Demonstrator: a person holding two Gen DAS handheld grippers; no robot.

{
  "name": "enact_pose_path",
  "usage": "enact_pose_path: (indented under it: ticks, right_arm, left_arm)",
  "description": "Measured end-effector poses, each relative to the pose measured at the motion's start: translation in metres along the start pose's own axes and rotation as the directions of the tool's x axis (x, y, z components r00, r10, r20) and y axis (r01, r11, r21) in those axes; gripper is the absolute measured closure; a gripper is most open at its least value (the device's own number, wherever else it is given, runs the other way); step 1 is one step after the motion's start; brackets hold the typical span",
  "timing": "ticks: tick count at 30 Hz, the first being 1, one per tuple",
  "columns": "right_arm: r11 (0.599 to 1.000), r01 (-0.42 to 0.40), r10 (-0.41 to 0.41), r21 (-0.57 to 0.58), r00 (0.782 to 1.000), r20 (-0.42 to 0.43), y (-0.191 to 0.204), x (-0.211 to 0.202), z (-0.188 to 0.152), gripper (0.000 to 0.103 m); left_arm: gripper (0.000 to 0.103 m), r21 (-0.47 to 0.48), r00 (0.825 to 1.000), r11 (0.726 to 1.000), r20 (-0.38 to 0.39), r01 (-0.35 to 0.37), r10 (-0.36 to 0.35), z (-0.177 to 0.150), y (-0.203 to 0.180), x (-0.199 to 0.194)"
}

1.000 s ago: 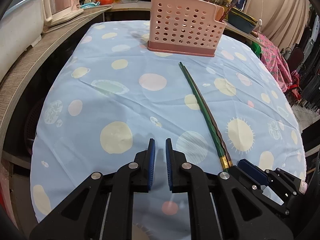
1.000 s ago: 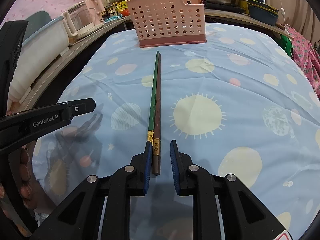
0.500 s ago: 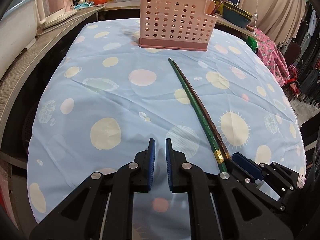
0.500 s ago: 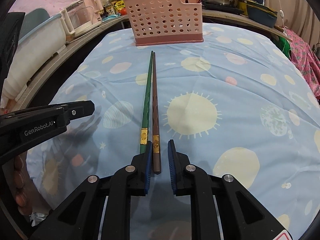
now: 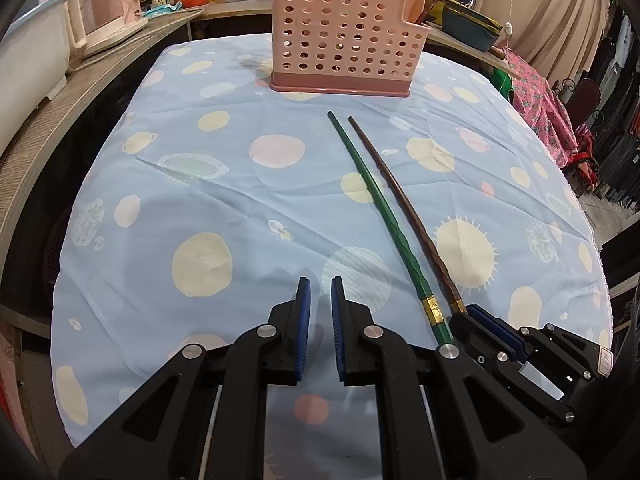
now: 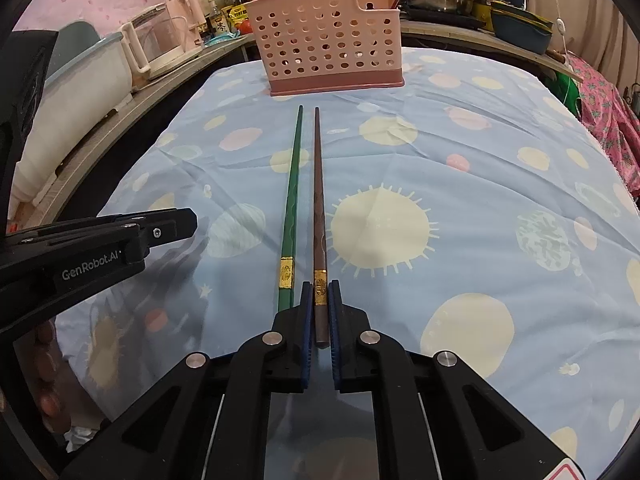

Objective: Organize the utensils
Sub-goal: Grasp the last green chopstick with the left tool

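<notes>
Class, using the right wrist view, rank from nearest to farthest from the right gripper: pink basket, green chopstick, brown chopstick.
1. Brown chopstick, between the right gripper's fingers.
2. Green chopstick, just left of them.
3. Pink basket, far ahead on the table.

Right gripper (image 6: 320,300), blue-padded black fingers (image 6: 307,312) closed on the thick end of a long brown chopstick (image 6: 318,200) with gold band. Long green chopstick (image 6: 291,204) lies just beside it, left, on the blue spotted tablecloth-covered table (image 6: 480,184). Pink perforated plastic utensil basket (image 6: 328,40) stands beyond their tips. Left gripper (image 6: 100,240) at left edge.
</notes>
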State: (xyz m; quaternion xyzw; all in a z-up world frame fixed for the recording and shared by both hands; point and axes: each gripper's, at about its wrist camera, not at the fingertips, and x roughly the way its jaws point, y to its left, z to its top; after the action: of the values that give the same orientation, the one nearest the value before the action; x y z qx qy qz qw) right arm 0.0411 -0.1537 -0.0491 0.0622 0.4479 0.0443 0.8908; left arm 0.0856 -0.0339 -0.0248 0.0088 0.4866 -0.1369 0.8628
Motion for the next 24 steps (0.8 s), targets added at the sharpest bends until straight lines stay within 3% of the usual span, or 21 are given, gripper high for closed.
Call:
enact_pose_path:
  ticks: [3, 7, 11, 16, 24]
  right_arm:
    - [1.0, 0.001, -0.001, 0.008, 1.0, 0.007, -0.002, -0.003, -0.001, 0.096]
    - [1.0, 0.004, -0.004, 0.022, 1.0, 0.016, -0.006, -0.007, -0.002, 0.096]
    - [0.999, 0.008, -0.009, 0.04, 1.0, 0.025, -0.013, -0.011, -0.002, 0.096]
    - [0.998, 0.015, -0.017, 0.066, 0.999, 0.036, -0.024, -0.016, -0.004, 0.096]
    - [0.995, 0.013, -0.017, 0.094, 0.999, 0.035, -0.035, -0.019, -0.008, 0.096]
  left_arm:
    - [0.086, 0.002, 1.0, 1.0, -0.001, 0.001, -0.001, -0.001, -0.003, 0.0]
    - [0.066, 0.007, 1.0, 1.0, 0.012, 0.003, -0.003, -0.001, -0.011, -0.003]
    - [0.056, 0.013, 1.0, 1.0, 0.013, 0.024, -0.024, 0.001, -0.021, -0.003]
    - [0.051, 0.04, 0.999, 0.998, 0.0, 0.05, -0.05, 0.0, -0.039, 0.003]
    - [0.052, 0.077, 0.996, 0.994, -0.05, 0.082, -0.078, -0.009, -0.057, 0.017]
